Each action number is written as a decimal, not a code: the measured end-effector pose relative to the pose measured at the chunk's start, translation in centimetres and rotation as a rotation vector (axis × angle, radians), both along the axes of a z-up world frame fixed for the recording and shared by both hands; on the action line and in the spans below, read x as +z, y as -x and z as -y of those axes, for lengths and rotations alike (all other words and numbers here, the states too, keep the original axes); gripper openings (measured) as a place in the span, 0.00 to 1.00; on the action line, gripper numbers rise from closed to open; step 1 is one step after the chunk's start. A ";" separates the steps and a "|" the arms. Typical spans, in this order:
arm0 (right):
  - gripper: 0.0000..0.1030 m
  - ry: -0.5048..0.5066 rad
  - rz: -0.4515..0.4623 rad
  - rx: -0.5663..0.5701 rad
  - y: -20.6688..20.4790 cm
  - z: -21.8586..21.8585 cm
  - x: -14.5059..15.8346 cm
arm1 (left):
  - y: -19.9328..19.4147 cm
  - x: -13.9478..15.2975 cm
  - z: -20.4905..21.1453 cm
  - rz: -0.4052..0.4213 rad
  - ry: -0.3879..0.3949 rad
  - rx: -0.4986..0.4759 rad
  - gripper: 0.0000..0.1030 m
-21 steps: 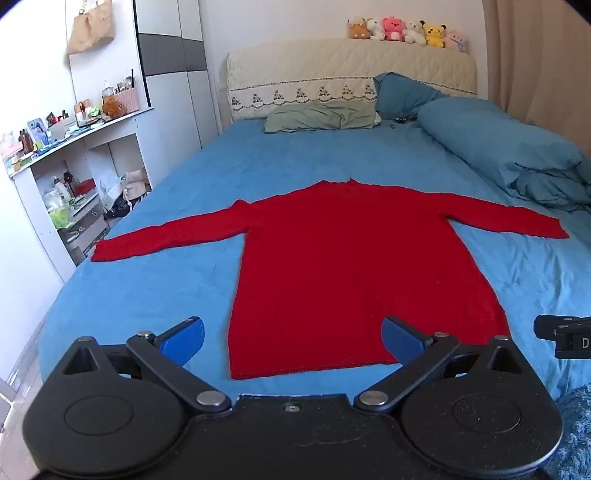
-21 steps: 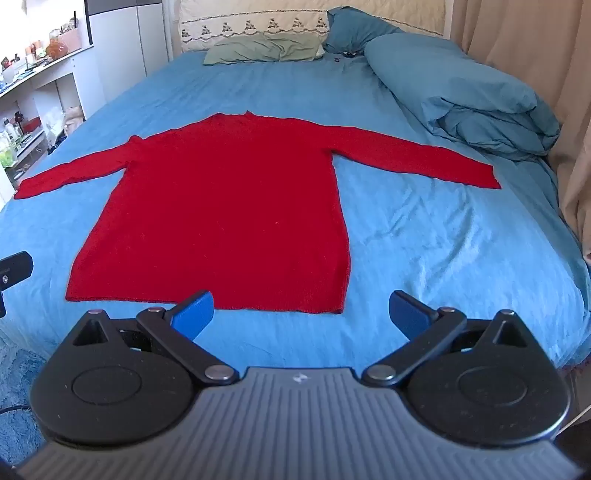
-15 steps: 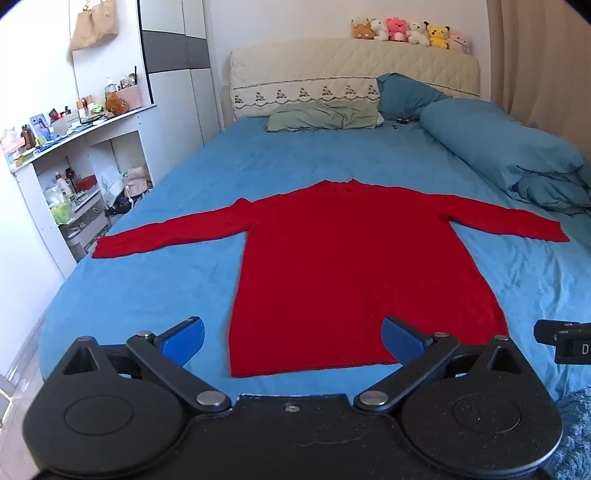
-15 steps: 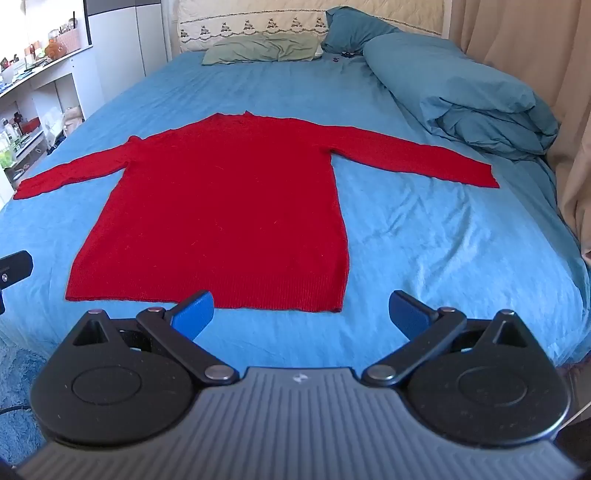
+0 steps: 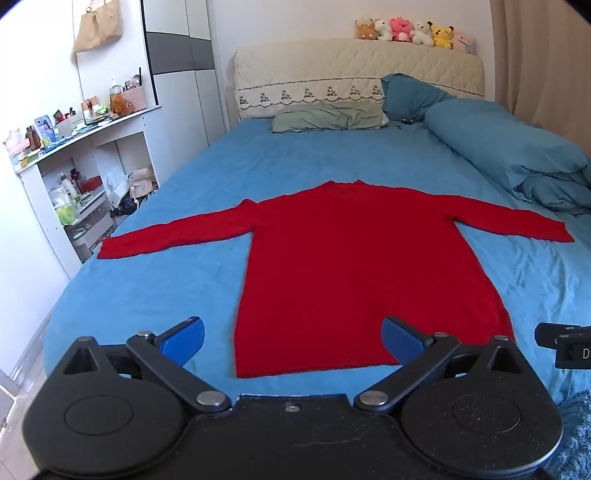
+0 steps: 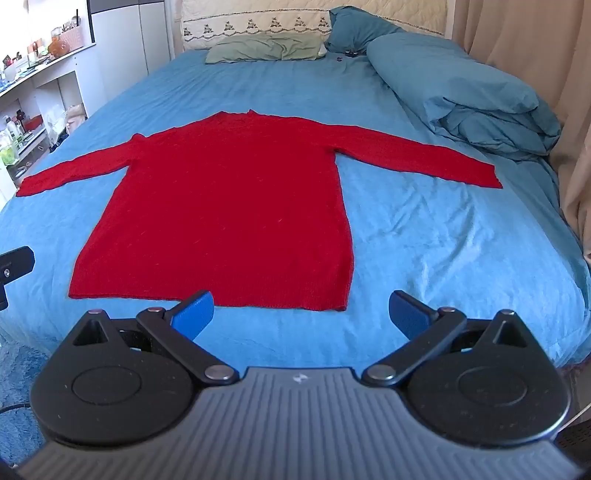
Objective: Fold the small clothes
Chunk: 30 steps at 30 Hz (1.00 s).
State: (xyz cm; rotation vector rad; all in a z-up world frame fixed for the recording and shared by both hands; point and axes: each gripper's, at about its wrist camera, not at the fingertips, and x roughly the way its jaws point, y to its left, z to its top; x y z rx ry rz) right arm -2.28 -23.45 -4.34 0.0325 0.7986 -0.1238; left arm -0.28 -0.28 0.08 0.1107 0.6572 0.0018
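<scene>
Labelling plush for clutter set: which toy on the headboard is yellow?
The yellow plush toy, second from the right end of the row on the headboard; its neighbours are pink, white and brown.

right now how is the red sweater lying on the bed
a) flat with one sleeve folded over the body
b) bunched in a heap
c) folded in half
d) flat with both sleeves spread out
d, the sweater lies flat on the bed with one sleeve stretched out to each side and no fold in it.
</scene>
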 end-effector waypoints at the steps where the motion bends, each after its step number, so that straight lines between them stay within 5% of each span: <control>1: 1.00 0.000 0.000 0.000 0.1 -0.2 0.0 | 0.0 0.0 0.0 0.000 0.001 0.000 1.00; 30: 1.00 -0.007 -0.003 0.005 -0.2 -0.8 -0.2 | 0.1 0.4 -0.1 0.009 0.009 -0.002 1.00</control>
